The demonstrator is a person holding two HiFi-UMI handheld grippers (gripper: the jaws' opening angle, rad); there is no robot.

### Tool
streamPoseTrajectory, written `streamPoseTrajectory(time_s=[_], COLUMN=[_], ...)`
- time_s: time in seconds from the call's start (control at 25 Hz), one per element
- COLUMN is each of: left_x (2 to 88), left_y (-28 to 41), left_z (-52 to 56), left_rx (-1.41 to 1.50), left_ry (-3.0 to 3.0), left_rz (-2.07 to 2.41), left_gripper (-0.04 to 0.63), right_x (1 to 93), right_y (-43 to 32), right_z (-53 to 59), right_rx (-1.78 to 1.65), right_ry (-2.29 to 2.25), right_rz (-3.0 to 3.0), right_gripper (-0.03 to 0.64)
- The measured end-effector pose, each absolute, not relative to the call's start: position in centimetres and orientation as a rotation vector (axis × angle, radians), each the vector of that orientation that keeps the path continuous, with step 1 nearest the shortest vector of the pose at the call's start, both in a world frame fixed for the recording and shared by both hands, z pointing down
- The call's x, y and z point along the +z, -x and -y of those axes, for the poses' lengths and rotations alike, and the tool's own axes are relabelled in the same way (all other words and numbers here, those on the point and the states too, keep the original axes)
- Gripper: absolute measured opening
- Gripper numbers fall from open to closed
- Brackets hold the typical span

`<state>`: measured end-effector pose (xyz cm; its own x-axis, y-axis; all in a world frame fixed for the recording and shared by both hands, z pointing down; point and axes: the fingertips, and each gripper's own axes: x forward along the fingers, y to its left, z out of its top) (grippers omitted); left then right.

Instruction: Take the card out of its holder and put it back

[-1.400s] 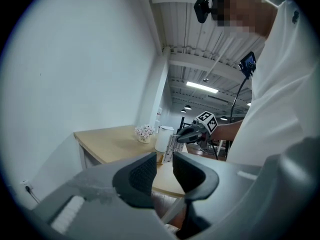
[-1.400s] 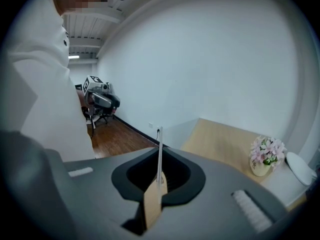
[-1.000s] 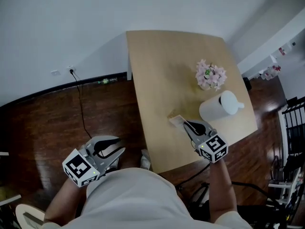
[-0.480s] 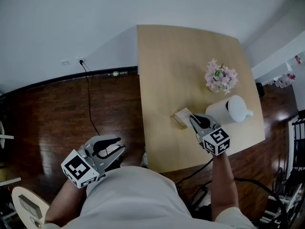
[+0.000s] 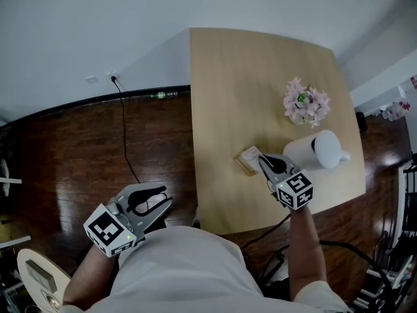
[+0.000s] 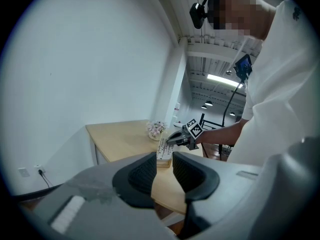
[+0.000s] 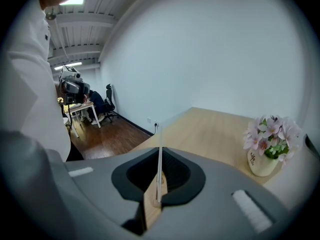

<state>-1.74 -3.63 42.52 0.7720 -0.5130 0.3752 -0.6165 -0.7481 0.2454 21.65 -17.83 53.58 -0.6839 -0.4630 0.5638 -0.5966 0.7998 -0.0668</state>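
Observation:
A white card [image 6: 162,146] stands upright at a small wooden holder [image 6: 164,159] on the light wood table [image 5: 241,77]. My right gripper [image 5: 262,162] is shut on the card's upper edge. In the right gripper view the card [image 7: 159,169] shows edge-on as a thin line pinched between the jaws [image 7: 159,176], its lower end meeting the holder [image 7: 150,206]. The holder [image 5: 248,160] lies near the table's front part. My left gripper [image 5: 167,195] hangs over the dark floor left of the table, open with nothing between its fingers [image 6: 145,171].
A vase of pink flowers [image 5: 305,103] and a white jug [image 5: 316,150] stand on the table right of the holder. A black cable [image 5: 124,132] runs from a wall socket across the wooden floor [image 5: 78,155]. A black rack [image 5: 407,194] stands at the far right.
My right gripper stays shut on the card at the holder. The head view has shifted a little. The left gripper has hardly moved.

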Motion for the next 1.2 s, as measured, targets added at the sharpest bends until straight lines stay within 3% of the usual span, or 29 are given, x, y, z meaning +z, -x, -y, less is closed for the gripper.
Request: streamPoseTrajectory(time_s=[0.88,1.0,1.2], left_x=[42.9,42.8,42.5], left_y=[4.0,4.5,5.4], left_z=[3.1,3.1,3.3], left_rx=[0.413,0.404,0.395], left_ry=[-2.601,-2.619,-2.665], left_rz=[0.840,0.799,0.712], left_gripper=[0.110,0.110,0.110], right_x=[57.1,56.2,53.3], right_y=[-22.1,-22.4,-23.2], right_z=[18.3,18.3,17.2], right_rx=[0.380,0.351,0.291], right_ry=[-0.844,-0.938,-1.121], right_rz=[2.385,2.352,2.281], right_gripper=[0.029,0.097,0.144])
